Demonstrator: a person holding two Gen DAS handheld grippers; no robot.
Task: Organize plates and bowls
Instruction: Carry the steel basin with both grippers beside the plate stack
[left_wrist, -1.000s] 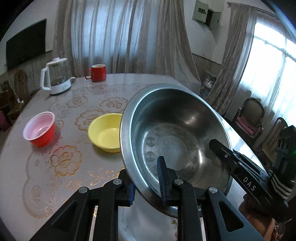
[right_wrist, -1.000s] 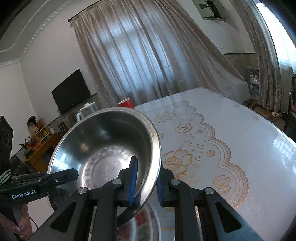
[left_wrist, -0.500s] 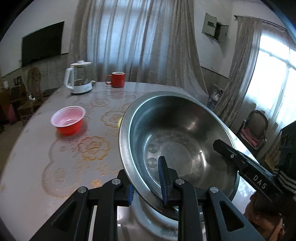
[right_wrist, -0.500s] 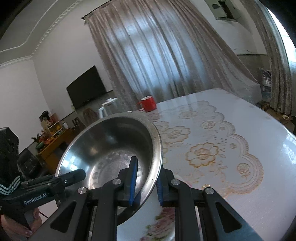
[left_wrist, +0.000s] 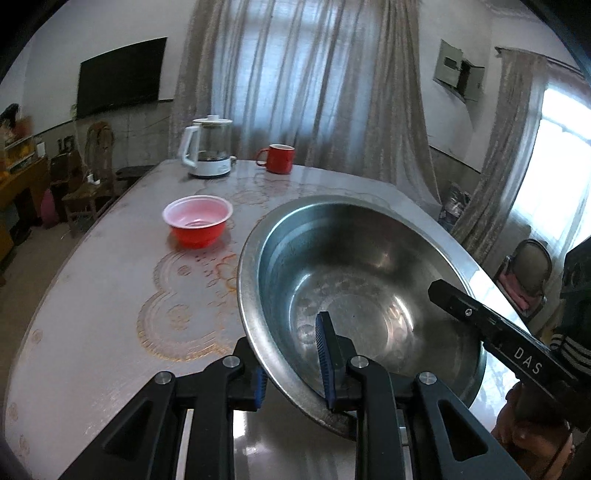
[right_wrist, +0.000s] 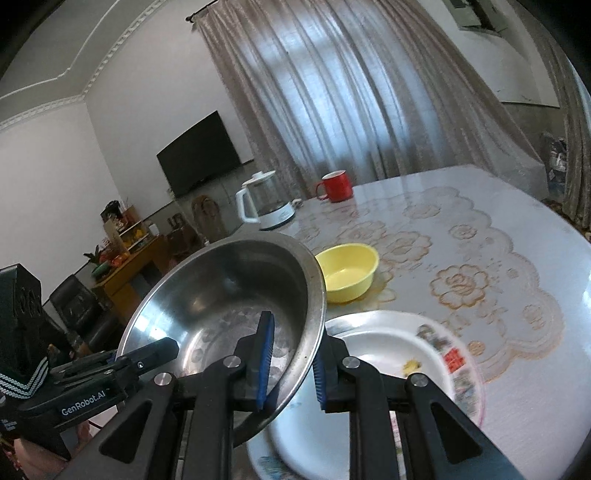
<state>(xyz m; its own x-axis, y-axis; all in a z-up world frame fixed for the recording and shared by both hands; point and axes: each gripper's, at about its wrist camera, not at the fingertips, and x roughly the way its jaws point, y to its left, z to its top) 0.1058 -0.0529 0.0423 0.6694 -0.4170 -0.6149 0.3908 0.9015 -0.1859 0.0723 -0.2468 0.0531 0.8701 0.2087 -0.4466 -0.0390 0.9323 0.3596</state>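
Observation:
A large steel bowl is held off the table by both grippers. My left gripper is shut on its near rim. My right gripper is shut on the opposite rim of the steel bowl. A white flowered plate lies on the table just below and right of the bowl. A yellow bowl sits beyond the plate. A red bowl with a white inside sits on the left part of the table.
A white kettle and a red mug stand at the far edge of the round table. Chairs and a wooden cabinet stand off to the left, and curtains hang behind.
Both grippers have carried the steel bowl to the right and tilted down towards the table. The flowered plate and yellow bowl have come into the right wrist view.

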